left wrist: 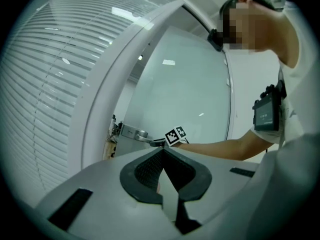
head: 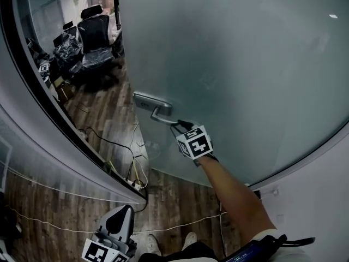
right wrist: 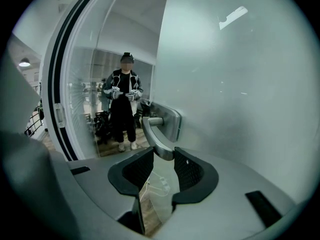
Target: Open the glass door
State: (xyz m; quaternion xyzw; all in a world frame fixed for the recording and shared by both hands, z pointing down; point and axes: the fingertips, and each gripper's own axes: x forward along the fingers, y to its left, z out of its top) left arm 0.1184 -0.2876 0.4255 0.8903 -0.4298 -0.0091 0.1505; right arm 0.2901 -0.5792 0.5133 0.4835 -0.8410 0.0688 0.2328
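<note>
- Right claw (head: pixel 180 125) (right wrist: pixel 162 155): jaws part-way apart and closed onto the free end of the door handle (head: pixel 155 109) (right wrist: pixel 158 134). The lever tip sits between the 2 ribbed pads, metal touching both.
- The marker cube (head: pixel 194 142) rides just behind the jaws. A bare forearm (head: pixel 232 192) stretches out to the door.
- The handle is a metal lever on a rectangular plate, sloping down from the plate to the claw.
- The glass door (head: pixel 245 64) (right wrist: pixel 240 84) is frosted and fills most of the head view, with the handle near its left edge.
- The door stands clear of the dark door frame (head: pixel 48 100). Through the gap show a wood floor (head: pixel 109 113), black office chairs (head: pixel 94 34) and loose cables (head: pixel 120 146).
- Left claw (head: pixel 124 214) (left wrist: pixel 162 152): jaws together at the tips with nothing between them. It is held low at the bottom of the head view, well apart from the door.
- The left gripper view looks across at the door (left wrist: pixel 185 94), the handle (left wrist: pixel 134 133) and the right claw (left wrist: pixel 158 143) on it.
- In the right gripper view, a person (right wrist: pixel 125 104) stands in the room beyond, seen past the door's edge.
</note>
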